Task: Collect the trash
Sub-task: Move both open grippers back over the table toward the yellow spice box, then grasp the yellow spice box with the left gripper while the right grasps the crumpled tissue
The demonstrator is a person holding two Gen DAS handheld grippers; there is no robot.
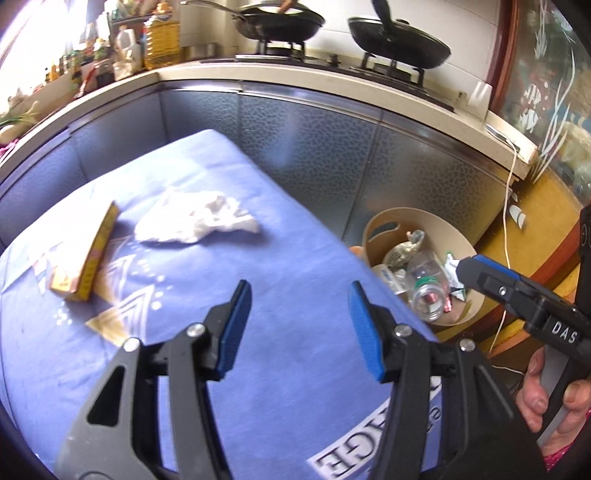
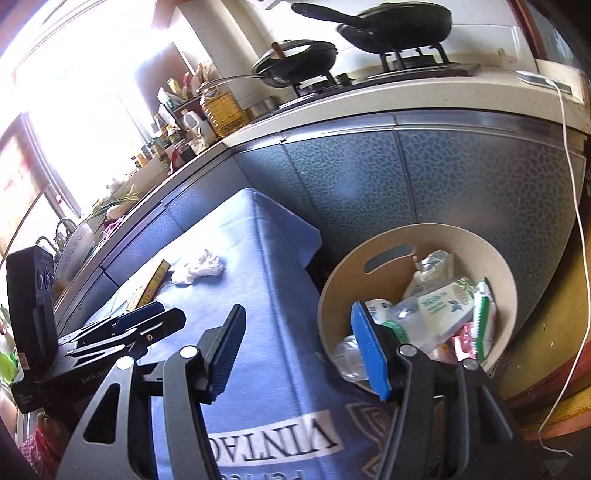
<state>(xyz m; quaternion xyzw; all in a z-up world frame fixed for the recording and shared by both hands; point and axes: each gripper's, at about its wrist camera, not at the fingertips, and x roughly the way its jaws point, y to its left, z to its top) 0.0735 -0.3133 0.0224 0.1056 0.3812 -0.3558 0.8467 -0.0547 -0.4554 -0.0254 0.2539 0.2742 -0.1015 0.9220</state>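
Observation:
A crumpled white tissue (image 1: 195, 218) (image 2: 199, 268) and a flat yellow box (image 1: 88, 258) (image 2: 149, 286) lie on the blue cloth (image 1: 258, 258) (image 2: 258, 295) that covers the table. A beige round bin (image 1: 380, 225) (image 2: 436, 240) stands on the floor to the right of the table, holding a clear plastic bottle (image 1: 428, 291), wrappers and a white carton (image 2: 445, 308). My left gripper (image 1: 301, 306) hovers open over the cloth, nearer than the tissue, nothing between its fingers. My right gripper (image 2: 299, 325) is open and empty above the table's right edge, by the bin.
A kitchen counter (image 1: 332, 85) with blue patterned cabinet doors runs behind the table, with black pans (image 1: 280, 22) on a stove and bottles at the left. A white cable (image 2: 576, 221) hangs down at the right. A person's hand (image 1: 546, 398) grips the right tool's handle.

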